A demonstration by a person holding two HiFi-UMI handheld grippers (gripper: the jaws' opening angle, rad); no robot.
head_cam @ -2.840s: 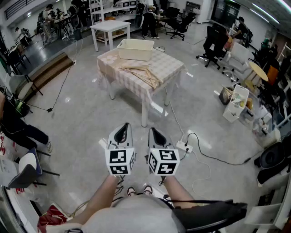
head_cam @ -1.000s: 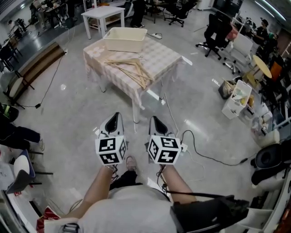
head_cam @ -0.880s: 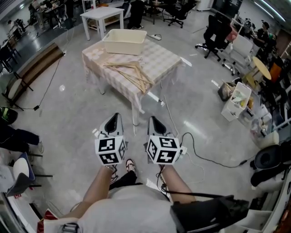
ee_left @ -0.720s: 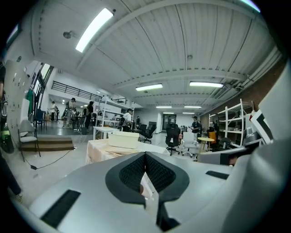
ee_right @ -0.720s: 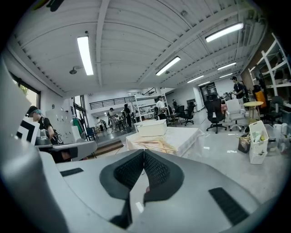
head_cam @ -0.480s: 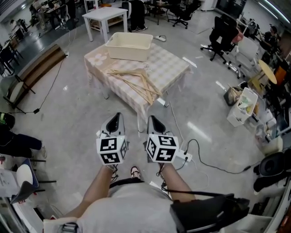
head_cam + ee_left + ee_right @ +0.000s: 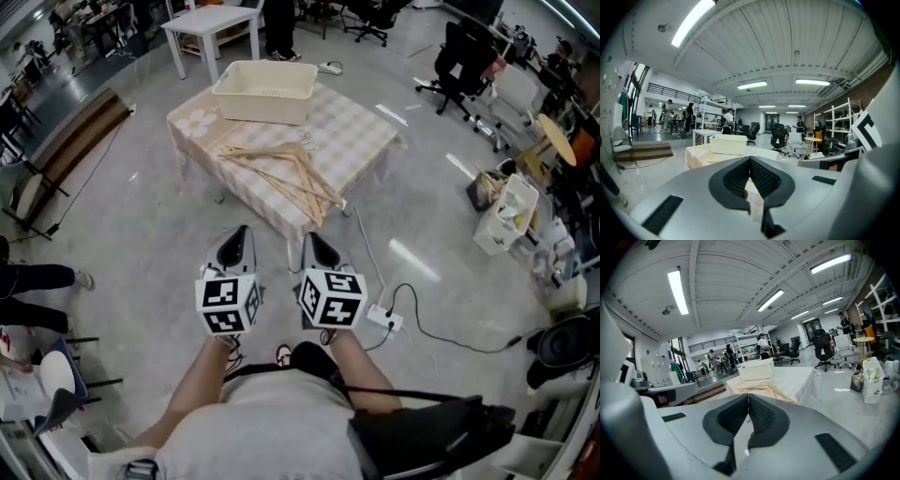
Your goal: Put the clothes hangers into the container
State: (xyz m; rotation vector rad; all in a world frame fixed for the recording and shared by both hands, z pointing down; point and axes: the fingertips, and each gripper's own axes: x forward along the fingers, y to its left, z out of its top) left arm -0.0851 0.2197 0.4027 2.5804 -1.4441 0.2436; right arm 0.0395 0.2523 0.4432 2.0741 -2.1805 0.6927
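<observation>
Several light wooden clothes hangers (image 7: 281,171) lie piled on a checked-cloth table (image 7: 370,127), also visible as hangers (image 7: 776,392) in the right gripper view. A cream plastic container (image 7: 264,90) stands at the table's far side; the container (image 7: 728,144) shows in the left gripper view and the container (image 7: 757,371) in the right. My left gripper (image 7: 237,242) and right gripper (image 7: 312,244) are held side by side over the floor, short of the table's near corner. Both are shut with nothing between the jaws.
A white power strip (image 7: 386,320) with a black cable (image 7: 450,339) lies on the floor at right. Office chairs (image 7: 459,66), a white cart (image 7: 506,217) and a small white table (image 7: 208,26) surround the area. People stand at the back; a step platform (image 7: 66,150) is at left.
The table, hangers and container have drawn closer and lower in the head view as the person walks toward them. Both grippers stay shut and side by side.
</observation>
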